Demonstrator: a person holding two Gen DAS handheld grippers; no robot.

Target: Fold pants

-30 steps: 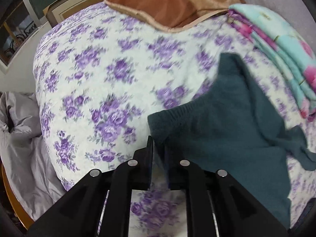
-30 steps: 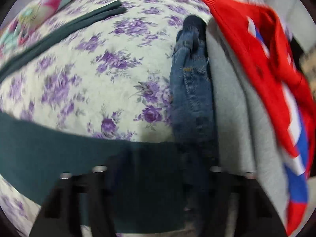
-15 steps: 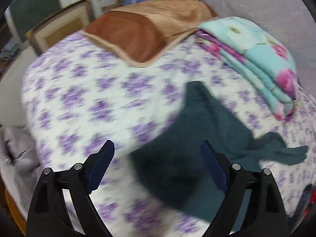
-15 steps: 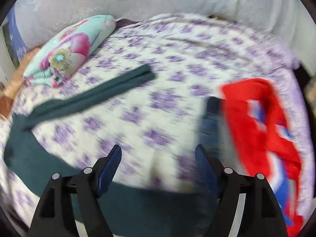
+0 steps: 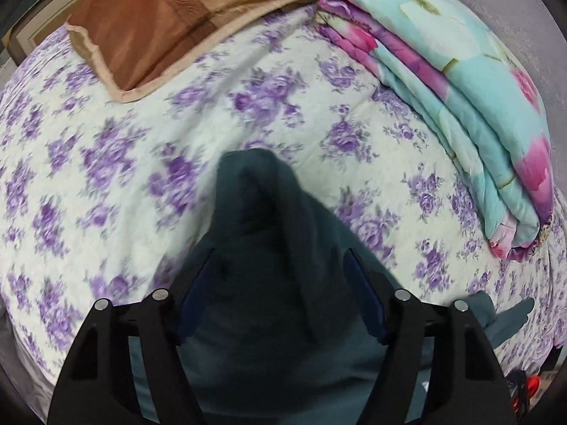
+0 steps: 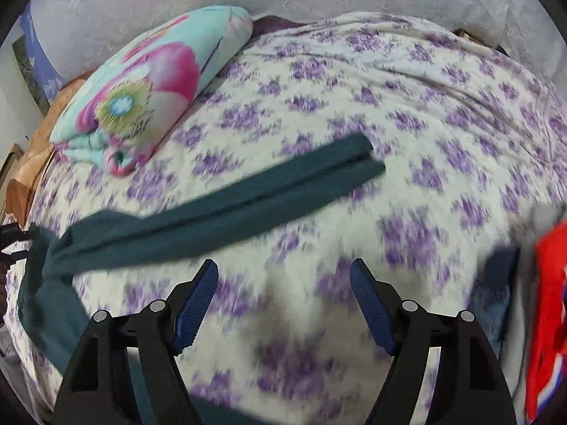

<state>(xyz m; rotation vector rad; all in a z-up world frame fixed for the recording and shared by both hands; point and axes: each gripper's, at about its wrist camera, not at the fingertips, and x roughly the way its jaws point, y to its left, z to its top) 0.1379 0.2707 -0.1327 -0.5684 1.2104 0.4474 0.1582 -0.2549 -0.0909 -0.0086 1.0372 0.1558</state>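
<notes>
the dark teal pants [image 5: 269, 248] lie on the bed [image 5: 117, 163] with its purple-flowered cover, the waist part bunched into a raised fold and the two legs [image 6: 226, 209] stretched side by side across the cover toward the far side. the left claw [image 5: 281, 294] hangs over the bunched part, its jaws apart and just narrowed, cloth lying between the blue pads [image 5: 365, 301] but not pinched. the right claw [image 6: 283, 304] is spread wide over bare cover, nothing between its pads, having just opened. a folded floral blanket [image 5: 460, 81] lies beyond the pants, a brown pillow [image 5: 149, 28] near it, and a red garment [image 6: 547, 304] at the right edge
</notes>
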